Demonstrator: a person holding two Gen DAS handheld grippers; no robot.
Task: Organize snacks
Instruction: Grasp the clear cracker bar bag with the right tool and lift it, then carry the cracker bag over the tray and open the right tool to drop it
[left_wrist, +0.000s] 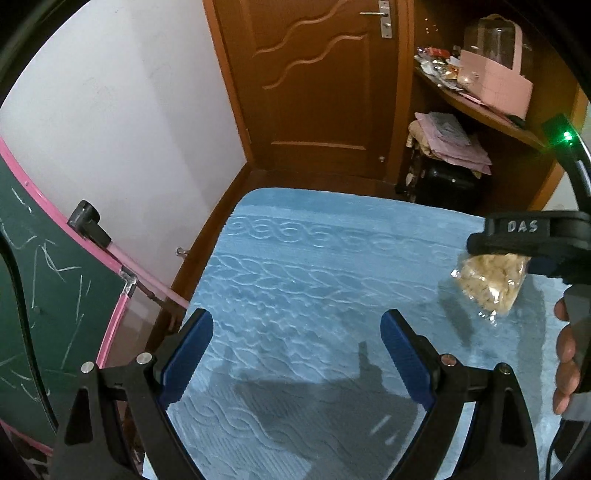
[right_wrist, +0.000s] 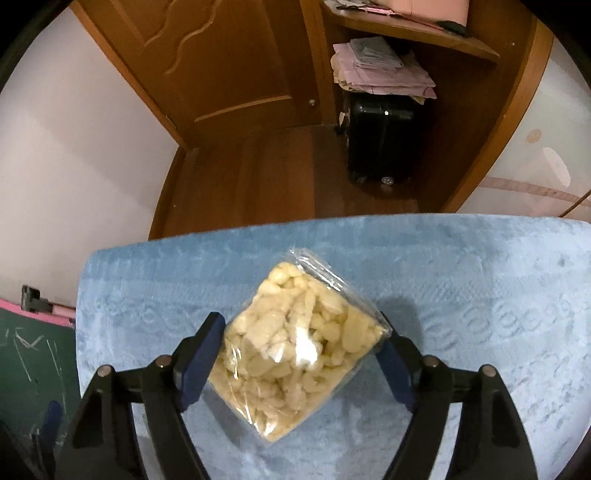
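Right now the right tool (right_wrist: 299, 354) is clenched on a clear bag of pale snack pieces (right_wrist: 295, 354), its blue pads pressing the bag's two sides; the bag hangs over the blue towel-covered surface (right_wrist: 480, 295), possibly with its lower corner touching, though that is hard to judge. Off to the left, the left tool (left_wrist: 297, 354) hovers released, nothing between its fingers. Beyond the far edge stand a wooden door (left_wrist: 314, 74) and a black suitcase (right_wrist: 380, 136).
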